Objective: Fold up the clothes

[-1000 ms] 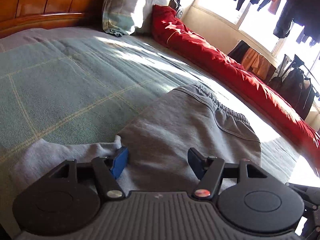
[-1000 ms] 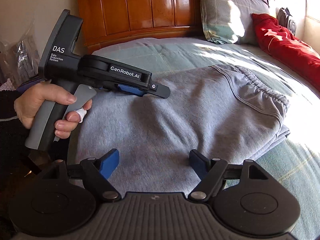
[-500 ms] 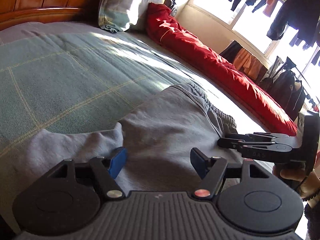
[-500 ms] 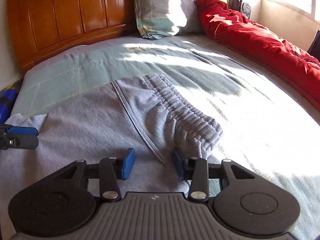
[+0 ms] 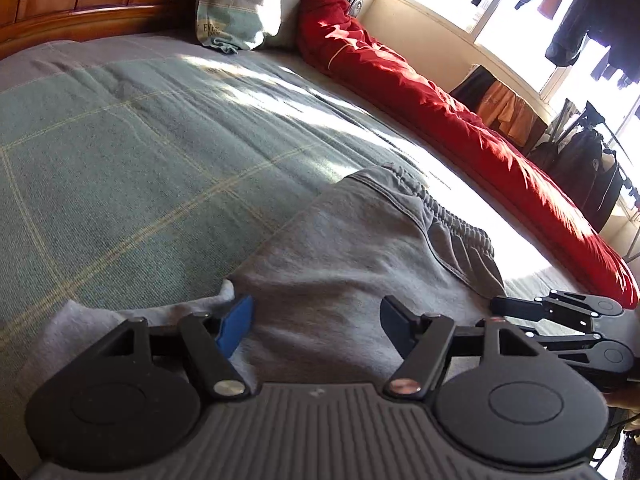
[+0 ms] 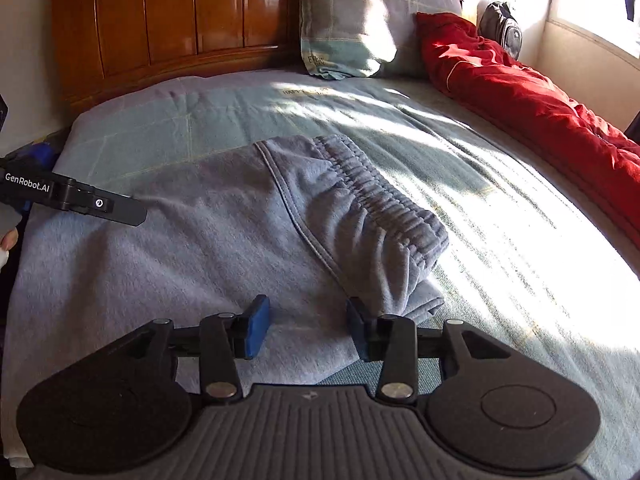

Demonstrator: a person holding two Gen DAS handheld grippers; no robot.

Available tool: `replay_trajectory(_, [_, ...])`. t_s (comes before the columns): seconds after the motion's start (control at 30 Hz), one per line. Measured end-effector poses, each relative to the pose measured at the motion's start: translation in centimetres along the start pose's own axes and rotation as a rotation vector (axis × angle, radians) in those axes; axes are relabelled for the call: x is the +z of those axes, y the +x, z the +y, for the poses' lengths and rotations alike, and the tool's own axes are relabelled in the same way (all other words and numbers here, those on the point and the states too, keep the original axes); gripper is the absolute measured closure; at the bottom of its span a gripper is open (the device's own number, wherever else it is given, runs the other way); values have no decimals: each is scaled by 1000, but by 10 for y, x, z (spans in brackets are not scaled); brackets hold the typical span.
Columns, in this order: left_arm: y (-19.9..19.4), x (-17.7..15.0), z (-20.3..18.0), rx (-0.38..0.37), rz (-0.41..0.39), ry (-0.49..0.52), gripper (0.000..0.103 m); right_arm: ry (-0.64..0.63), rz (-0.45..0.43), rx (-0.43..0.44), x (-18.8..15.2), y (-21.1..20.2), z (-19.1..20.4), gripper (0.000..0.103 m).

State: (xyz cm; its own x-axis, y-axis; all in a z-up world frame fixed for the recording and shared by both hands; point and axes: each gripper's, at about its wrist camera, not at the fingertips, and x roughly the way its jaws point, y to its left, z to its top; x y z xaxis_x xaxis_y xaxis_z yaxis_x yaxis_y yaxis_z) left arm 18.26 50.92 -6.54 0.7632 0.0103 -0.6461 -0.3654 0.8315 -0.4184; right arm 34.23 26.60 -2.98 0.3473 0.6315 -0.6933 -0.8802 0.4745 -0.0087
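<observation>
Grey-blue sweatpants (image 6: 200, 248) lie folded on the bed, their gathered waistband (image 6: 380, 200) toward the right. My right gripper (image 6: 306, 326) hovers over the near edge of the pants, just below the waistband. Its jaws are opening, cloth lies under the gap, and the pads do not press on it. My left gripper (image 5: 316, 326) stands open over the other end of the sweatpants (image 5: 352, 248), its blue pad beside a raised fold. Each view shows the other gripper from the side: the right gripper (image 5: 504, 308) and the left gripper (image 6: 136, 214).
The green checked blanket (image 6: 480, 200) covers the bed. A pillow (image 6: 352, 24) leans on the wooden headboard (image 6: 160, 12). A red quilt (image 6: 520, 92) runs along the window side, with a backpack (image 6: 502, 28) in the corner. Clothes hang at the window (image 5: 580, 20).
My right gripper has slid right along the pants to the waistband end; its jaws narrowed, then widened a little. The left gripper has hardly moved and stays open.
</observation>
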Motion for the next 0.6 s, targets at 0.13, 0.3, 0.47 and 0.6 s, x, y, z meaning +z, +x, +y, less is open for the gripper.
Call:
replay_trajectory(0.13, [-41,-1,-13,0,-27,104,32,-26,-52,110,2,-39,19,55])
replay_trajectory(0.3, [-65,-27,-10,-86,33,139,31,-107,-32,304,-9,-59,71,55])
replay_trajectory(0.47, [-65,-61,10,-59,107,81,32,-146,64,388,-34,-46,109,55])
replay_trajectory(0.6, [-87,-54,18,-52,36,69,32,-189,75,352,-46,-50,116,55])
